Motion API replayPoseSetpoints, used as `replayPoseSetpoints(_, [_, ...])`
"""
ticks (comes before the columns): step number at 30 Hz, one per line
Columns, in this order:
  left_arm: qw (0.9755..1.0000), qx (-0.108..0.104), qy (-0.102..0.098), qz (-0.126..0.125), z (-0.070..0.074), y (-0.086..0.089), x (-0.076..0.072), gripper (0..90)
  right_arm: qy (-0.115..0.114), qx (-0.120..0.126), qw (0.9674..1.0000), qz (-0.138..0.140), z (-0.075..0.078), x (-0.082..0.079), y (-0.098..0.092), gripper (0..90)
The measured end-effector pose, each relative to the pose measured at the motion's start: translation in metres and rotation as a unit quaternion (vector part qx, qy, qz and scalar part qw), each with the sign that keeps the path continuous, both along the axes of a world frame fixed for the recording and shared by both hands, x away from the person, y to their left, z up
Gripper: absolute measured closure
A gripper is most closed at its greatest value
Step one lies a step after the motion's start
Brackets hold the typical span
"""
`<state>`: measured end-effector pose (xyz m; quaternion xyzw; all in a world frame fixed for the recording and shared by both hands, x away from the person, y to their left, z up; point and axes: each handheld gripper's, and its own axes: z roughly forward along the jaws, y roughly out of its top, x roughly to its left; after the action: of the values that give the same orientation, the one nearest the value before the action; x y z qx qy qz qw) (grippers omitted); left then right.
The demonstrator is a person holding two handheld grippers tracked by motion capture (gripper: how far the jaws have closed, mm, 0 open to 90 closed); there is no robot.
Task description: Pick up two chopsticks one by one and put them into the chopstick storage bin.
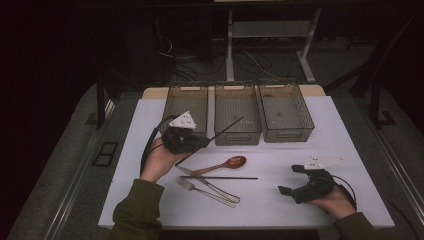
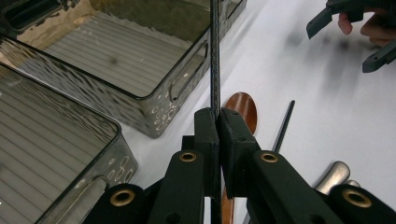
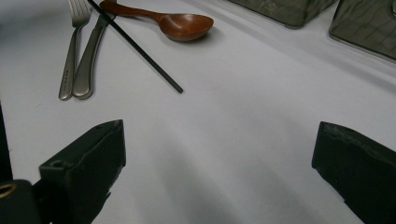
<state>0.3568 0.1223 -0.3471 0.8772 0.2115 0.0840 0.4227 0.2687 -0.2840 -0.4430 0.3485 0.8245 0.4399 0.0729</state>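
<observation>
The thin black chopstick point(image 2: 215, 56) is pinched in the left hand-held gripper point(image 2: 217, 119), jaws squeezed together on it partway along its length, so it's up off the white bench point(image 1: 280, 200) and its long free end pokes over the near wall of the middle one of three clear smoky plastic bins point(image 1: 237, 135). My worry is that skinny stick pivoting in such a narrow pinch: tilt the hand a bit and it could swing or slip out, or the tip could catch the bin rim on the way in. Its twin, the second black chopstick point(image 1: 220, 177), lies flat beside the reddish-brown wooden spoon point(image 1: 222, 165), the steel fork point(image 1: 200, 190) and a steel knife point(image 1: 212, 187), so a drop could scatter those. The right hand-held gripper point(image 1: 296, 181) sits low near the bench's front right with its jaws wide apart, holding nothing.
</observation>
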Motion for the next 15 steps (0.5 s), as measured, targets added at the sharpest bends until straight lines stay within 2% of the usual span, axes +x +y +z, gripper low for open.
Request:
replayPoseSetpoints(2, [1.0000, -0.006, 0.000, 0.002, 0.003, 0.001, 0.002, 85.3, 0.006, 0.000, 1.0000, 0.001, 0.000, -0.001, 0.000, 2.2])
replayPoseSetpoints(3, [0.9999, -0.011, 0.001, 0.002, 0.005, 0.001, 0.003, 85.3, 0.000, -0.001, 1.0000, 0.002, 0.000, 0.000, 0.000, 2.2])
replayPoseSetpoints(11, [0.9995, -0.031, 0.001, 0.008, 0.017, 0.004, 0.017, 85.3, -0.002, -0.001, 1.0000, 0.002, 0.000, 0.000, -0.001, 2.1])
replayPoseSetpoints(15, [0.9994, -0.034, 0.003, 0.007, 0.023, 0.004, 0.026, 85.3, -0.003, 0.000, 1.0000, 0.001, 0.001, -0.001, -0.001, 2.2])
